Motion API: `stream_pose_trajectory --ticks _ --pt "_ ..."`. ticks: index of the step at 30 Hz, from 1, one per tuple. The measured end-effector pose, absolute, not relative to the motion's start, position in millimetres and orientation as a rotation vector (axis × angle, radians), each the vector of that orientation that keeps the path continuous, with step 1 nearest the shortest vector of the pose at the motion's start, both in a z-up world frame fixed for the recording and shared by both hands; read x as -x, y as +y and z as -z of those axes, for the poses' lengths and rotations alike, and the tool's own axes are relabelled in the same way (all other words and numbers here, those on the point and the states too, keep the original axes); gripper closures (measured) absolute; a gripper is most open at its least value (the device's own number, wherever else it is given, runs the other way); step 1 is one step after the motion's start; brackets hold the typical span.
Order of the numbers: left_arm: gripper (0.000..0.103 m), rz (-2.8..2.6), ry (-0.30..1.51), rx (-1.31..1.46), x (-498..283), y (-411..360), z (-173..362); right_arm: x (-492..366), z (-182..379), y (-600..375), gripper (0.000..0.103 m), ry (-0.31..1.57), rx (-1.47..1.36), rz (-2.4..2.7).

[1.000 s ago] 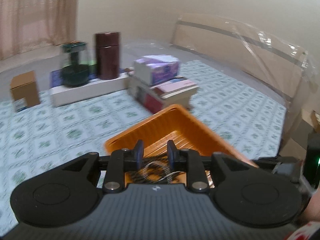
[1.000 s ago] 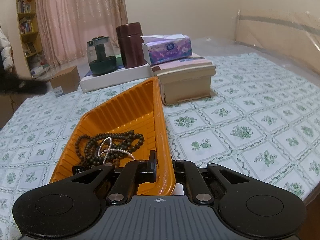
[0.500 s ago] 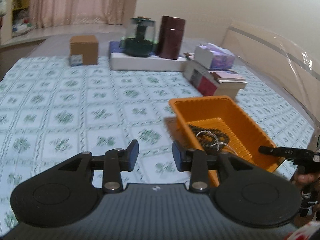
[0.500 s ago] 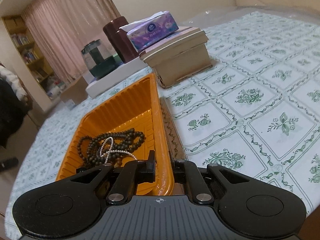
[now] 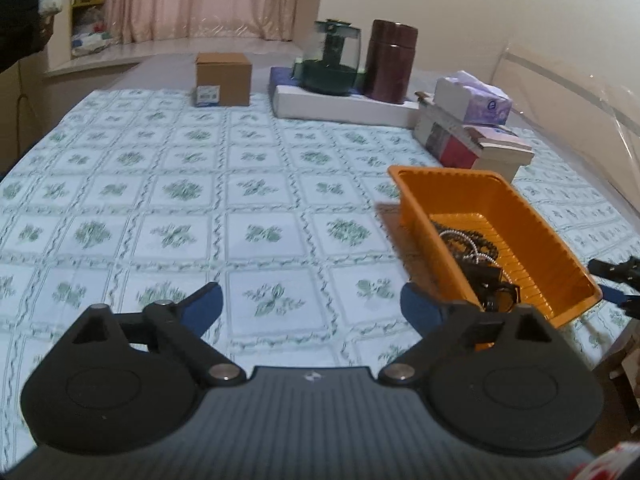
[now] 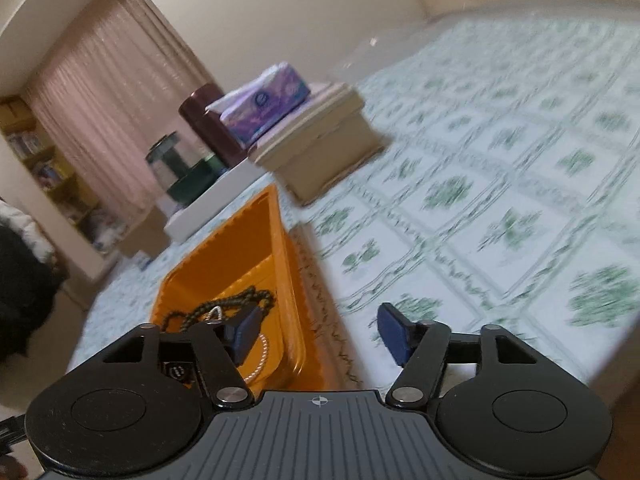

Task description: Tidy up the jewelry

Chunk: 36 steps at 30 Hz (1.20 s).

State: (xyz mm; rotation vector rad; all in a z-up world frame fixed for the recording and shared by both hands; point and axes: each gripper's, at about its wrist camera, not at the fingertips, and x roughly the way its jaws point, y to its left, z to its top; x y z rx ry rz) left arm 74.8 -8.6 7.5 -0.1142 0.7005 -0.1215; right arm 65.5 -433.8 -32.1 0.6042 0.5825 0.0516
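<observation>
An orange ribbed tray (image 5: pixel 536 236) sits on the patterned tablecloth at the right. It holds a dark bead necklace (image 5: pixel 476 240), a pale pearl strand (image 6: pixel 260 356) and a small black item (image 5: pixel 494 280). My left gripper (image 5: pixel 312 304) is open and empty, left of the tray and above the cloth. My right gripper (image 6: pixel 316 334) is open and empty at the tray's near right rim (image 6: pixel 294 280), one finger over the tray's inside, the other outside it. The right gripper's tips also show in the left wrist view (image 5: pixel 616 276).
At the back stand a cardboard box (image 5: pixel 223 79), a white flat box (image 5: pixel 344 104) bearing a glass jar (image 5: pixel 330 62) and a brown canister (image 5: pixel 390 60), and a tissue box (image 5: pixel 474 98) on a stack of books (image 5: pixel 472 144). The table edge lies close right of the tray.
Both grippers have opened wide. The right gripper let go of the tray's rim and tilted. The left gripper drew back left, away from the tray.
</observation>
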Motion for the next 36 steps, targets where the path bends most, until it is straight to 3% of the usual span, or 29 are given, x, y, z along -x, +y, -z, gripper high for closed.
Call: stream_pose_trajectory --ticks 2,9,17,36 --pt "0.001 0.113 0.706 0.120 -69.3 -8.0 -6.0 -58.0 17.8 -420.5 0.027 0.590 -0.540 -0.020" --pt "0.001 0.094 0.713 0.122 -39.9 -10.6 -5.8 -43.1 -11.2 -358.2 0.020 0.695 -0.360 -0.084" --pt "0.001 0.061 0.750 0.144 -7.3 -14.0 -9.3 -19.6 -11.3 -300.0 0.019 0.750 -0.180 -0.182" --pt "0.001 -0.023 0.809 0.080 16.5 -33.4 0.5 -7.3 -3.1 -262.8 0.019 0.801 -0.115 -0.221"
